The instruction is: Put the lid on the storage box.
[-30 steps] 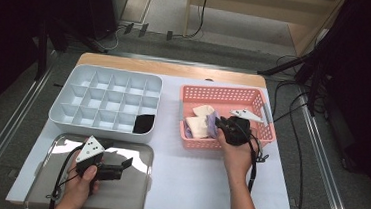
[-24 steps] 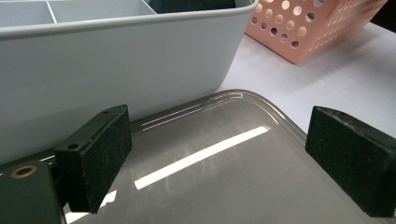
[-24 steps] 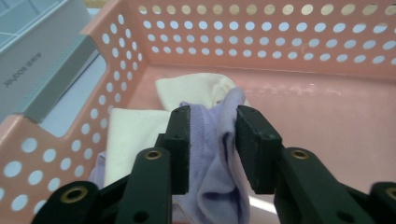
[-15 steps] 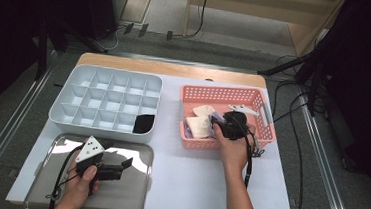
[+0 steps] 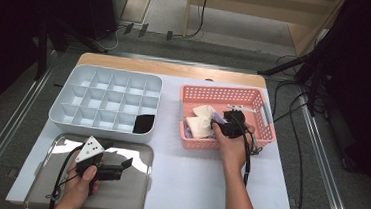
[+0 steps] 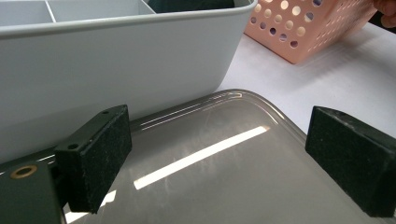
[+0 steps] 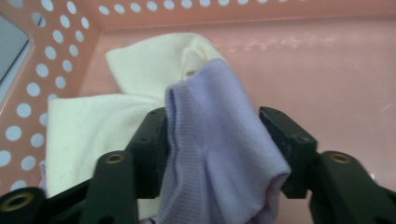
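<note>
The basket point(image 5: 227, 93) at the right of the high view is salmon pink, its walls punched with rows of round holes. Inside lies a pale lilac sock point(image 7: 219, 154) of fine ribbed knit, and beside it, toward the left of the right gripper view, cream-white socks point(image 7: 88, 135). The compartment tray point(image 5: 74, 93) at upper left is light grey-blue, with one black item point(image 5: 145, 124) in its lower right cell. The flat tray point(image 5: 131, 190) at lower left is shiny silver-grey, streaked with white reflections. The desk point(image 5: 188, 175) is white with a light wood far edge. Both grippers, left point(image 5: 118, 168) and right point(image 5: 229, 122), are black; the left carries a grey plate with black dots.
</note>
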Motion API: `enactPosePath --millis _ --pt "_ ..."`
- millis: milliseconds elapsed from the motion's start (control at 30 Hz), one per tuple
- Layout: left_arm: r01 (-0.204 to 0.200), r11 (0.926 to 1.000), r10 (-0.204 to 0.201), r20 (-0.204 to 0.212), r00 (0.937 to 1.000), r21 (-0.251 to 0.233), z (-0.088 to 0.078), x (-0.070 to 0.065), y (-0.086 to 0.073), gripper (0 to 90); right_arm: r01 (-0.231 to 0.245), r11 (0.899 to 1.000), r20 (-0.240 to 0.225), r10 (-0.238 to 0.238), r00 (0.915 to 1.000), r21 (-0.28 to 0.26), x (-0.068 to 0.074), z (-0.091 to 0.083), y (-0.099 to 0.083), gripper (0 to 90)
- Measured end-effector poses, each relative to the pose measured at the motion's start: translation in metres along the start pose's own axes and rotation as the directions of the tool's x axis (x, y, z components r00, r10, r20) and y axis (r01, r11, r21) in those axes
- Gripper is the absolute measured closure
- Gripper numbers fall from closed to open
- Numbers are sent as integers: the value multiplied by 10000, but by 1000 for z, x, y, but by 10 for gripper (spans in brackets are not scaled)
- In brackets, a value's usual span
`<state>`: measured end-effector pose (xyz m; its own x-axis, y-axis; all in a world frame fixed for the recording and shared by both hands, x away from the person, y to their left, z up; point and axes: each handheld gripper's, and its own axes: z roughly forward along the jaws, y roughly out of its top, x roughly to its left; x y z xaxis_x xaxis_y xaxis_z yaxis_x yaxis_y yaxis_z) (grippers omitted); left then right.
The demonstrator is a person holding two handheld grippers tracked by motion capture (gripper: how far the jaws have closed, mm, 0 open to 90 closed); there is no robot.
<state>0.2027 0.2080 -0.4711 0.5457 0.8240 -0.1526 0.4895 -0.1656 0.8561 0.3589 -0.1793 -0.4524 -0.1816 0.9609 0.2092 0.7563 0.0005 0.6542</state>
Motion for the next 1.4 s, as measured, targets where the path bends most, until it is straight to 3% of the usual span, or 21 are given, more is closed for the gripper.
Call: enactPosePath --millis 133,233,433,633,833,967,1400 --pt "11 10000 -11 -3 10000 -9 0 0 0 75 51 9995 226 -59 9997 325 -4 0 -1 743" --pt "41 10000 -41 6 10000 -19 0 0 0 76 49 9998 109 -51 9999 187 -5 -1 -1 809" --pt "60 10000 -60 18 10000 -28 0 0 0 75 455 9956 287 -432 9987 -823 -7 -4 -4 825" --pt "25 10000 -25 -16 10000 -24 0 0 0 75 352 9894 119 -339 9994 -1407 -8 -12 -4 822" --pt "-16 10000 16 -17 10000 4 0 0 0 75 318 9758 -67 -340 9994 -2162 -6 -23 -3 820" --pt "-25 10000 25 -6 10000 20 0 0 0 76 215 9714 -128 -253 9996 -2364 -7 -29 -3 820" --pt "-30 10000 30 -23 10000 19 0 -1 0 76 423 9426 -394 -587 9975 -3313 -1 -49 -7 812"
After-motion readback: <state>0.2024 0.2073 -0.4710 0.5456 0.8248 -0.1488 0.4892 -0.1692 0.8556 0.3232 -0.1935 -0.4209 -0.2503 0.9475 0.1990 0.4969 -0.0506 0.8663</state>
